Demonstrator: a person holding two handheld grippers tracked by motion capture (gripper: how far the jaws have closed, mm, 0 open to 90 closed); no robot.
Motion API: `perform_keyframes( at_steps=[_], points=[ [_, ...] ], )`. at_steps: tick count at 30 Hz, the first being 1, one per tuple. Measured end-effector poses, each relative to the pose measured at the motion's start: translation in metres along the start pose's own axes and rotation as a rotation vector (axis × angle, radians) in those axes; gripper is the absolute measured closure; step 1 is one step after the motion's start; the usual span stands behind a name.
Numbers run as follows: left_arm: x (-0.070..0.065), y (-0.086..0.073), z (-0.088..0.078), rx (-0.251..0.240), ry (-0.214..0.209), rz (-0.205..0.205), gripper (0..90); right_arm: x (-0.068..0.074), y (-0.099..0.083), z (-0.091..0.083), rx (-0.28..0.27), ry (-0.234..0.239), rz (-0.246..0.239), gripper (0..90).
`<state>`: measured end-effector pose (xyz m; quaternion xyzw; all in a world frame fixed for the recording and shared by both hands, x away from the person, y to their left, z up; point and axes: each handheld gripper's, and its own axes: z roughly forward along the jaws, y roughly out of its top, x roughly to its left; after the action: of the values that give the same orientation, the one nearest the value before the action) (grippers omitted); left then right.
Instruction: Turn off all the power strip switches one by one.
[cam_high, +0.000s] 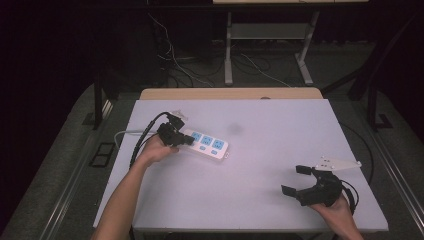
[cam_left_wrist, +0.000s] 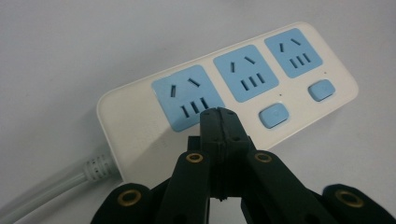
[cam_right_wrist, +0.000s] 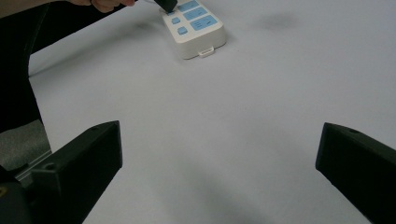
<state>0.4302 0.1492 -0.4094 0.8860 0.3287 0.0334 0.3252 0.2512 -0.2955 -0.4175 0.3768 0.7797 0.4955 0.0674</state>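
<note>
A white power strip (cam_high: 210, 145) with three blue sockets lies left of the table's middle, its grey cord (cam_high: 125, 133) running off to the left. My left gripper (cam_high: 189, 140) is shut with nothing between its jaws. In the left gripper view its tip (cam_left_wrist: 219, 115) sits at the lower edge of the nearest socket on the strip (cam_left_wrist: 130, 112), where that socket's button would be. The other two blue buttons (cam_left_wrist: 274, 115) show beside it. I cannot tell whether the tip touches. My right gripper (cam_high: 294, 180) stands open and empty near the front right, and from it (cam_right_wrist: 217, 163) the strip (cam_right_wrist: 198, 35) lies far ahead.
The white table top (cam_high: 260, 150) has a wooden strip (cam_high: 230, 93) along its far edge. A faint dark smudge (cam_high: 233, 129) lies right of the strip. Beyond the table are loose cables (cam_high: 175, 65) and a desk's metal legs (cam_high: 229, 50) on the floor.
</note>
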Motion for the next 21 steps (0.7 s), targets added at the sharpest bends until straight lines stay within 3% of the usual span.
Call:
perform_keyframes(
  at_steps=[6,14,21],
  points=[
    [0.0,-0.003,0.0,-0.019,-0.002,-0.019,89.6,0.0006,0.0,-0.0001,0.0,0.001,0.001,0.4],
    [-0.0033,-0.0022,0.0002,-0.012,0.022,-0.004,89.7,0.0017,0.0001,-0.0005,-0.001,-0.001,-0.004,0.4],
    [-0.0019,-0.0021,0.0013,-0.007,0.014,-0.035,89.8,0.0029,0.0003,-0.0009,-0.006,0.0,-0.01,0.4]
  ],
)
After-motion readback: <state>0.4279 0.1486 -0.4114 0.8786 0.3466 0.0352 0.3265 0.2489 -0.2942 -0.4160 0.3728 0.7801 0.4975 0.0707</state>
